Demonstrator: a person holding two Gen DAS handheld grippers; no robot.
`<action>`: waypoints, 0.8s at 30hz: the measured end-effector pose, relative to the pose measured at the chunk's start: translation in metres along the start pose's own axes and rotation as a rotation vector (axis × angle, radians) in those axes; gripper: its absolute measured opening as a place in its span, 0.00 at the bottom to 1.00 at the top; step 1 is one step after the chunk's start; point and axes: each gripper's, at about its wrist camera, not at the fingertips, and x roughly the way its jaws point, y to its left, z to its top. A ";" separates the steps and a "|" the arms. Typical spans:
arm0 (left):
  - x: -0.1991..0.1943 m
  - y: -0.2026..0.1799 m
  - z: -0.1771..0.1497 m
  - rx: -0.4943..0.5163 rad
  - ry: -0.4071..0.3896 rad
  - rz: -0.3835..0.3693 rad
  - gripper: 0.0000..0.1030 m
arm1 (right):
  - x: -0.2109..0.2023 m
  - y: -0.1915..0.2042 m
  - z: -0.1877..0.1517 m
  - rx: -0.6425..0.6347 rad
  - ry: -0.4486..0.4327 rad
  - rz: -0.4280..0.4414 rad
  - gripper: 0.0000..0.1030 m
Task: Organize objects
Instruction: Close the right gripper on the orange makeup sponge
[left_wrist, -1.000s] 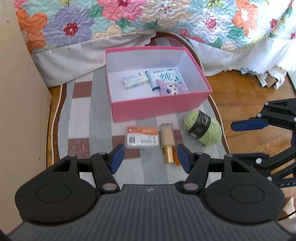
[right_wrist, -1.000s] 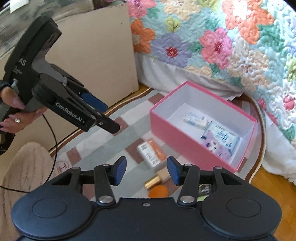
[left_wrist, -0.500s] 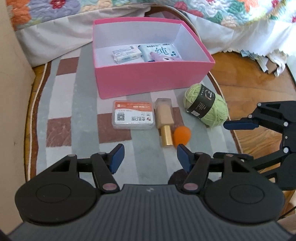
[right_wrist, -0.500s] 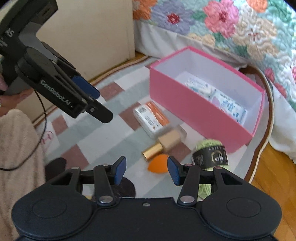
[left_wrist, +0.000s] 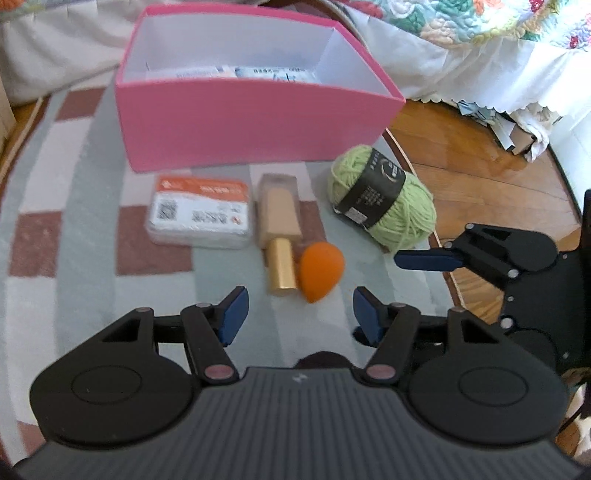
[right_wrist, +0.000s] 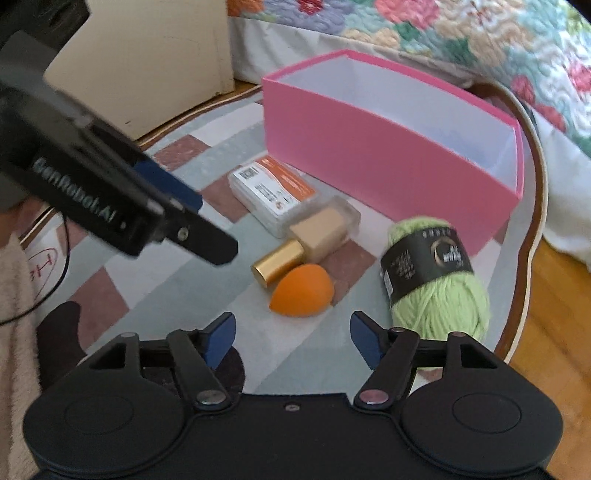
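An open pink box (left_wrist: 255, 122) (right_wrist: 384, 162) sits on the striped rug and holds a few small packets (left_wrist: 258, 73). In front of it lie a clear plastic case with an orange label (left_wrist: 199, 216) (right_wrist: 273, 192), a foundation bottle with a gold cap (left_wrist: 279, 230) (right_wrist: 306, 240), an orange makeup sponge (left_wrist: 319, 266) (right_wrist: 301, 290) and a green yarn ball (left_wrist: 384, 199) (right_wrist: 436, 277). My left gripper (left_wrist: 299, 319) is open and empty, just short of the sponge and bottle. My right gripper (right_wrist: 291, 338) is open and empty, close behind the sponge.
A bed with a floral quilt (right_wrist: 461, 33) stands behind the box. A beige cabinet (right_wrist: 147, 55) is at the left. Wooden floor (left_wrist: 480, 177) lies beyond the rug's right edge. A dark object (right_wrist: 59, 332) lies on the rug near me.
Both grippers have dropped lower and moved closer to the loose objects in front of the box. Both have stayed open and empty.
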 end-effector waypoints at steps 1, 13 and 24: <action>0.004 0.000 -0.002 -0.008 -0.002 -0.010 0.60 | 0.003 0.000 -0.002 0.005 -0.004 -0.004 0.73; 0.043 -0.003 -0.001 0.005 -0.058 -0.072 0.51 | 0.043 -0.002 -0.021 0.031 -0.011 -0.026 0.74; 0.049 0.012 0.006 -0.014 -0.070 -0.161 0.32 | 0.055 0.003 -0.011 0.085 -0.046 -0.035 0.61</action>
